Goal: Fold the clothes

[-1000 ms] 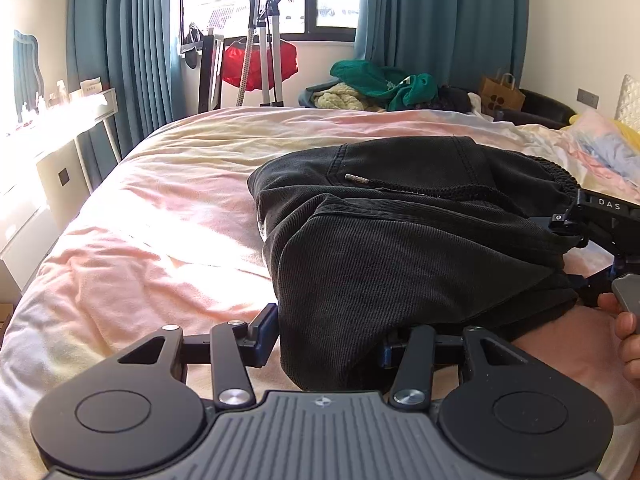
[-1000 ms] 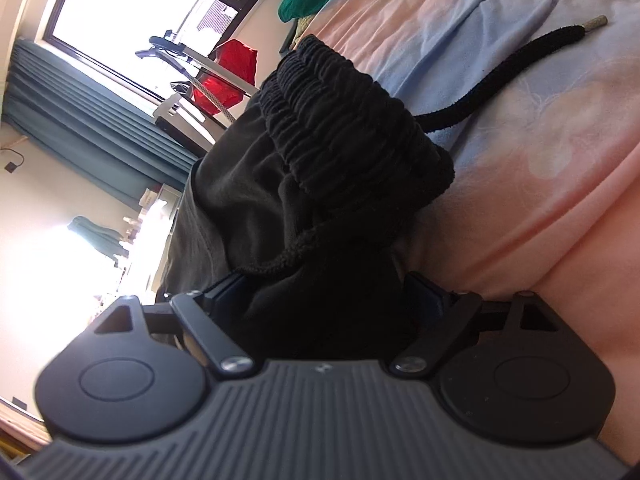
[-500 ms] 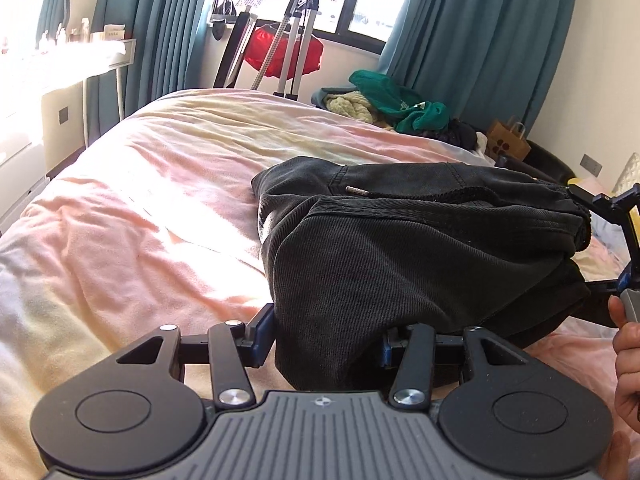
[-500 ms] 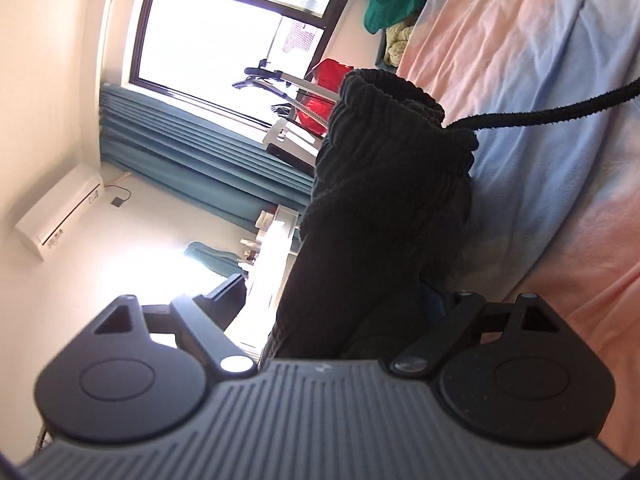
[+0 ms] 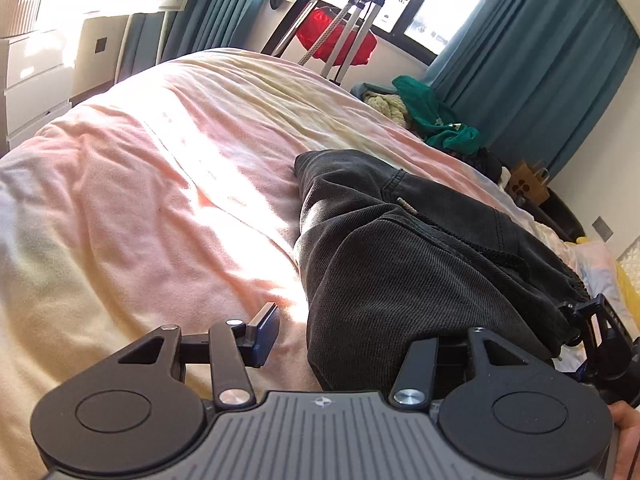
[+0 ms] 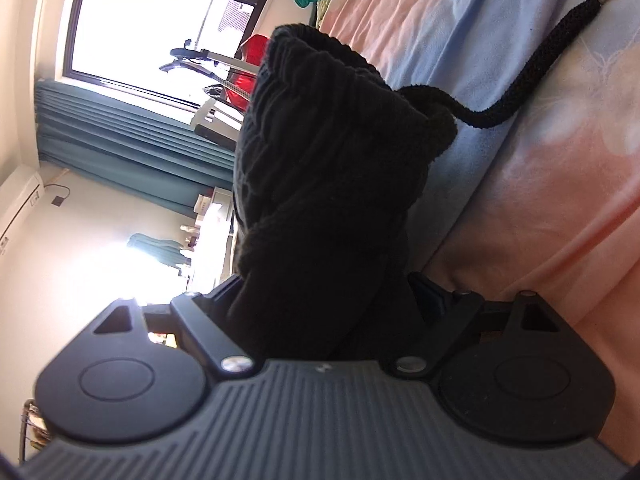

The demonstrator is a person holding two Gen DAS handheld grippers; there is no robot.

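Bed (image 5: pixel 160 184): left tongs (image 5: pixel 352 336) now opening off trousers (image 5: pixel 420 264); right tongs (image 6: pixel 324 300) still clamp waistband.

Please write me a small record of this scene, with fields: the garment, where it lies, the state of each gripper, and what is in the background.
garment: dark corduroy trousers, bunched, with a black drawstring
surface: bed with pink and yellow cover
left gripper: jaws opening; a gap shows between its left finger and the trousers
right gripper: shut on the trousers at the waistband
background: teal curtains, green clothing pile
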